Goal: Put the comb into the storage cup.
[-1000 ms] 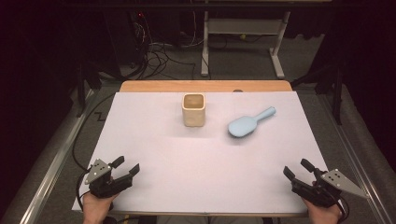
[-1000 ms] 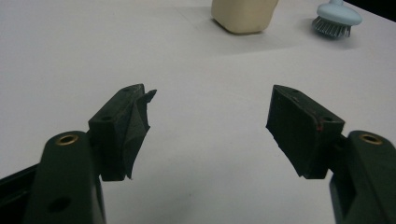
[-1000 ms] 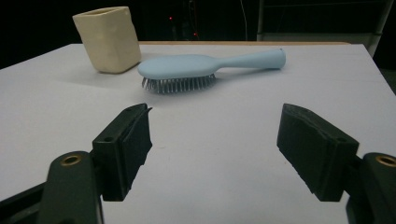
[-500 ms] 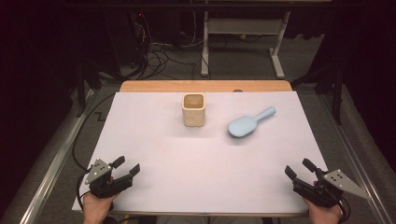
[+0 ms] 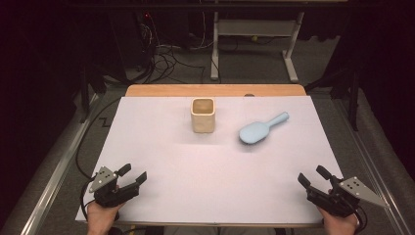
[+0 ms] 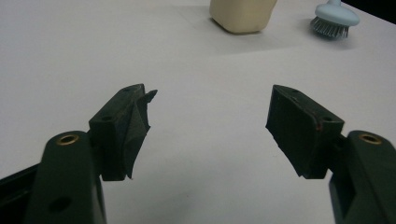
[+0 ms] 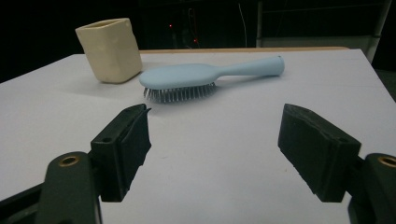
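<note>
A cream square cup (image 5: 202,114) (image 6: 243,14) (image 7: 110,49) stands upright near the far middle of the white table top (image 5: 215,166). To its right lies a light blue hairbrush (image 5: 261,129) (image 7: 208,77) (image 6: 335,17), bristles down, handle pointing to the far right. My left gripper (image 5: 133,175) (image 6: 210,128) rests open at the near left corner, nothing between its jaws. At the near right corner my right gripper (image 5: 311,177) (image 7: 215,149) is open and empty too, facing the brush from well short of it.
A wooden strip (image 5: 215,90) edges the far side of the table. Beyond it, on the dark floor, are cables (image 5: 166,54) and a white metal frame (image 5: 254,34). Metal rails (image 5: 44,181) run along both sides of the table.
The right gripper has shifted very slightly; the left gripper, cup and brush have stayed put.
</note>
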`<state>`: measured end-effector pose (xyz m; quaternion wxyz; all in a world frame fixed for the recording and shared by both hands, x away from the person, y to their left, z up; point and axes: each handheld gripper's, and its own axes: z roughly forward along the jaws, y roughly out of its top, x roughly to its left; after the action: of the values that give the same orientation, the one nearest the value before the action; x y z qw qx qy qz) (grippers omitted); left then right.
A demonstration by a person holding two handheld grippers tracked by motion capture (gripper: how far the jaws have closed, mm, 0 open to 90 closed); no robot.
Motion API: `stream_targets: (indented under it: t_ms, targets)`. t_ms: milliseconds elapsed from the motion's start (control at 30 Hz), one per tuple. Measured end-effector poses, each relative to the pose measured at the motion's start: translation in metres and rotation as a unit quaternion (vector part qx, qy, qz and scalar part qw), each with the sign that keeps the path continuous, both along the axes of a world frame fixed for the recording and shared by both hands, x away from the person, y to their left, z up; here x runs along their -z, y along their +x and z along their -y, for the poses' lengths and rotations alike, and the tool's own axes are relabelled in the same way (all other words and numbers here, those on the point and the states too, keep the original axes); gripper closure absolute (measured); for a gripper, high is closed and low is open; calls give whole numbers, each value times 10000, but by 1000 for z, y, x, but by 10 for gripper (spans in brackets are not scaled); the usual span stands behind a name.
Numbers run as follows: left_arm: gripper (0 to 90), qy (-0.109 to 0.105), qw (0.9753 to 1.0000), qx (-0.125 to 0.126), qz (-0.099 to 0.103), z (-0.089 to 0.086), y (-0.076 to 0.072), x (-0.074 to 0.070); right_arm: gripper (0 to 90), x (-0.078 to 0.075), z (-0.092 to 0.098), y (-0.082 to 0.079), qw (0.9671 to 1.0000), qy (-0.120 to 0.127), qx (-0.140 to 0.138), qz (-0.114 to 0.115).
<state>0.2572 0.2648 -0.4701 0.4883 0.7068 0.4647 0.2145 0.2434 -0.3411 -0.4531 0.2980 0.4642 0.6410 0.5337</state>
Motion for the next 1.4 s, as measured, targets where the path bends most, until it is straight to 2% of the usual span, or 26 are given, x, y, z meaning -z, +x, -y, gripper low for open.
stream_targets:
  t_ms: [467,867,1400]
  targets:
    - [303,-4,10000,-12,1,1,1,0,270,-6,-5,6,9999,-71,-39,89]
    - [304,-8,10000,-14,-3,1,1,0,274,-10,-15,20,9997,-133,-160,113]
    - [304,-29,10000,-33,7,2,3,0,287,-15,-26,42,9996,-84,-241,135]
